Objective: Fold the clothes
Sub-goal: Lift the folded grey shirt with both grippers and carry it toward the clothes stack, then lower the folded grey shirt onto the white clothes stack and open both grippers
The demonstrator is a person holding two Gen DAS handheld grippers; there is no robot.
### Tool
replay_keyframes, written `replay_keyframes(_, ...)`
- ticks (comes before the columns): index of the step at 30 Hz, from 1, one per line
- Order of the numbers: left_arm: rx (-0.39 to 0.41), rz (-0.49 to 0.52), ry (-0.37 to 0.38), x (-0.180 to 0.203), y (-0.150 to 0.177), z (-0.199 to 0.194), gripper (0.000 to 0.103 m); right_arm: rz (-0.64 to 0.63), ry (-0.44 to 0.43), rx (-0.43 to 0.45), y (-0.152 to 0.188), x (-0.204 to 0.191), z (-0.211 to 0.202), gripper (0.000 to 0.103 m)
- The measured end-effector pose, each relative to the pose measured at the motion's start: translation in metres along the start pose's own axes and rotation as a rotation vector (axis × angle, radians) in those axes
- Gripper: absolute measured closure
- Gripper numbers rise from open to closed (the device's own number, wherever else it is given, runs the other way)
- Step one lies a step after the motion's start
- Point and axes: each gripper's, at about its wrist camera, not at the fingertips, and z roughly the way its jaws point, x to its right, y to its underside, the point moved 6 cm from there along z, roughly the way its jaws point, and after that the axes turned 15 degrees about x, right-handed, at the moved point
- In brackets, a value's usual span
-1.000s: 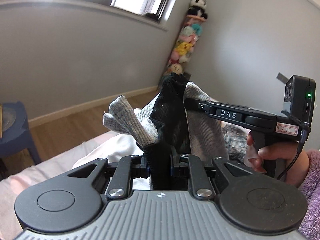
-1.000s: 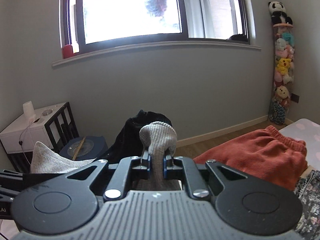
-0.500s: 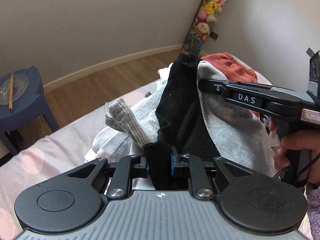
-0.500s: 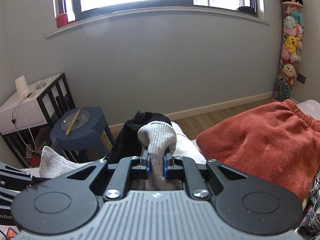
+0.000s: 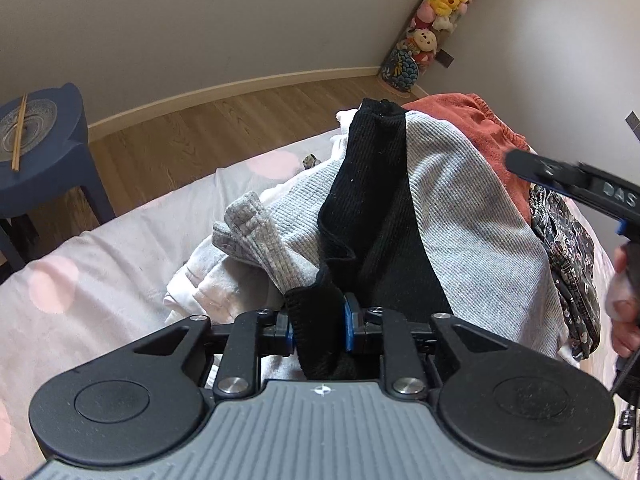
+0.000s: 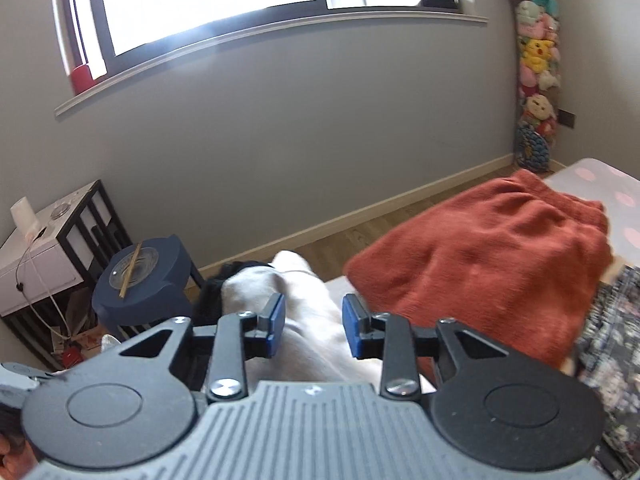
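Observation:
A grey-and-black knit garment (image 5: 460, 216) is draped over the clothes pile on the bed. My left gripper (image 5: 318, 322) is shut on its black edge (image 5: 316, 304) close to the camera. A grey ribbed cuff (image 5: 252, 236) sticks out to the left of it. My right gripper (image 6: 313, 326) stands open, with the pale fabric of the garment (image 6: 304, 304) lying loose between and below its fingers. In the left wrist view the right gripper's body (image 5: 576, 184) enters from the right, held by a hand (image 5: 624, 300).
A rust-orange folded garment (image 6: 492, 256) and a dark floral one (image 6: 612, 344) lie on the pink-dotted bed sheet (image 5: 80, 280). A blue stool (image 6: 140, 276) with chopsticks on a dish, a white side table (image 6: 48, 252), wooden floor, and a column of plush toys (image 6: 534, 72) surround the bed.
My right gripper has opened and let go of the grey fabric, which has dropped onto the pile. Both grippers have come down toward the bed. The left keeps its hold.

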Motion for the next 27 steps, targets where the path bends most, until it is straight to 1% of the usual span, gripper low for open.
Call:
replay_keyframes(2,0.004,-0.006,0.005,-0.004,0.0,-0.004,0.079,0.025,0.029,-0.001,0.001,0.013,-0.017,0.062)
replay_keyframes(4,0.018,-0.018,0.008,-0.01,-0.003,-0.009,0.075,0.068,0.052,-0.007,0.008,0.027,-0.034,0.059)
replay_keyframes(7,0.039,-0.014,0.001,-0.017,-0.008,-0.015,0.073,0.136,0.089,-0.024,0.025,0.047,-0.057,0.058)
replay_keyframes(10,0.036,-0.035,0.025,-0.019,-0.009,-0.016,0.071,0.219,0.117,-0.034,0.047,0.064,-0.077,0.055)
replay_keyframes(11,0.037,-0.045,0.033,-0.02,-0.008,-0.016,0.067,0.248,0.123,-0.035,0.053,0.07,-0.083,0.054)
replay_keyframes(12,0.039,-0.054,0.038,-0.021,-0.008,-0.016,0.065,0.282,0.124,-0.035,0.06,0.073,-0.085,0.054)
replay_keyframes(15,0.043,-0.062,0.048,-0.02,-0.006,-0.013,0.065,0.384,0.124,-0.035,0.08,0.083,-0.094,0.054)
replay_keyframes(17,0.05,-0.05,0.042,-0.018,-0.005,-0.013,0.067,0.437,0.103,-0.024,0.086,0.083,-0.094,0.059)
replay_keyframes(18,0.053,-0.041,0.036,-0.018,-0.004,-0.013,0.069,0.464,0.093,-0.018,0.089,0.082,-0.094,0.061)
replay_keyframes(19,0.056,-0.032,0.029,-0.018,-0.004,-0.013,0.075,0.487,0.084,-0.014,0.092,0.082,-0.094,0.064)
replay_keyframes(20,0.06,-0.024,0.021,-0.018,-0.003,-0.013,0.08,0.49,0.088,-0.014,0.094,0.08,-0.094,0.074)
replay_keyframes(21,0.062,-0.017,0.015,-0.019,-0.003,-0.013,0.086,0.49,0.093,-0.014,0.095,0.078,-0.094,0.08)
replay_keyframes(22,0.063,-0.012,0.016,-0.019,-0.002,-0.013,0.088,0.47,0.109,-0.006,0.094,0.075,-0.096,0.091)
replay_keyframes(24,0.073,-0.002,0.017,-0.019,-0.002,-0.015,0.092,0.435,0.127,0.018,0.088,0.071,-0.101,0.094)
replay_keyframes(27,0.098,0.014,0.018,-0.016,-0.005,-0.021,0.093,0.391,0.154,0.057,0.071,0.067,-0.106,0.095)
